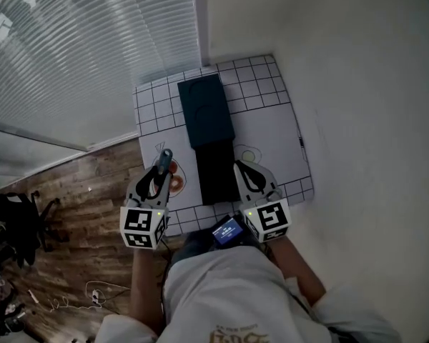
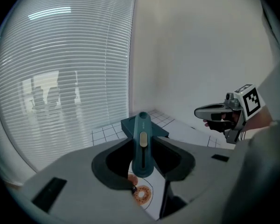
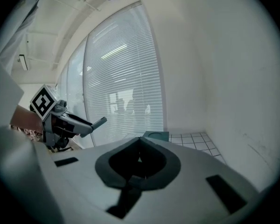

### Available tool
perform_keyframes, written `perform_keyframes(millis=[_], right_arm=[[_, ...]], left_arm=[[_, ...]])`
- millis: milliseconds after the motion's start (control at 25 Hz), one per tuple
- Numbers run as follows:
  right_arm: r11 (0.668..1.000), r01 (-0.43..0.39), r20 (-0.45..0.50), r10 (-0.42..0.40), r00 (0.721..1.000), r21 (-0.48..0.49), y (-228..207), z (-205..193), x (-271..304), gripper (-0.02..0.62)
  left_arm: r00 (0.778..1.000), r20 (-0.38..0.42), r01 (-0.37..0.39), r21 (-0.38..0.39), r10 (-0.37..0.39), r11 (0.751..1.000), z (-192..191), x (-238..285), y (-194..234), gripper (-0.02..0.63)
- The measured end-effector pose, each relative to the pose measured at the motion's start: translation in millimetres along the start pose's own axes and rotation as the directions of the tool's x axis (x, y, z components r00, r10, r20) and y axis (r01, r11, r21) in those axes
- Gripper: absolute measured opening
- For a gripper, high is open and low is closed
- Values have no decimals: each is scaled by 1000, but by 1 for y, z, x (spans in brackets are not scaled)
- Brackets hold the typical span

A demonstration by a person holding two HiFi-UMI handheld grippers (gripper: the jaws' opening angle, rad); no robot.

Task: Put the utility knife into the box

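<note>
Utility knife sits clamped in left gripper.

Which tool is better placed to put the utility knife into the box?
Left. The left tool grips the utility knife just beside the box; the right tool is shut and empty.

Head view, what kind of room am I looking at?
Probably an office or workroom corner: white slatted window blinds, a brown wood-plank floor and what looks like a black office chair at the left.
</note>
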State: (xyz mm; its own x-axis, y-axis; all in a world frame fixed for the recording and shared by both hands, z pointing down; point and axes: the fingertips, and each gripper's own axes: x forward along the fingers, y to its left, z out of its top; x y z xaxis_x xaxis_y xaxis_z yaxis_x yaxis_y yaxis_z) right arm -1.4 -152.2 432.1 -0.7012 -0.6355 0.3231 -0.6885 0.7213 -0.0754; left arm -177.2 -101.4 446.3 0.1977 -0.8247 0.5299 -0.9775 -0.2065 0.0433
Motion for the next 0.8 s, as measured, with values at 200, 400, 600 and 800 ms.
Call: perform_keyframes(millis=[200,400,600,800], right_arm=[[997,78,5,-78,997,22,-15,-2,-18,6],[986,159,0,-159,987,59,-33,-12,-42,6],[973,217,-26,-215,976,84,-41,-26,-58,6],[963,251,-52,-247,968,102,-43,-37,-57,6]], left_arm=[[996,-12,94,53,-93,994,9,16,-25,138],[981,-37,192,93,-189,977,9,33,-56,138],[962,-102,268,152,-255,951,-4,47,-79,138],[942,-160,324,195,-296,926,-21,63,-91,138]])
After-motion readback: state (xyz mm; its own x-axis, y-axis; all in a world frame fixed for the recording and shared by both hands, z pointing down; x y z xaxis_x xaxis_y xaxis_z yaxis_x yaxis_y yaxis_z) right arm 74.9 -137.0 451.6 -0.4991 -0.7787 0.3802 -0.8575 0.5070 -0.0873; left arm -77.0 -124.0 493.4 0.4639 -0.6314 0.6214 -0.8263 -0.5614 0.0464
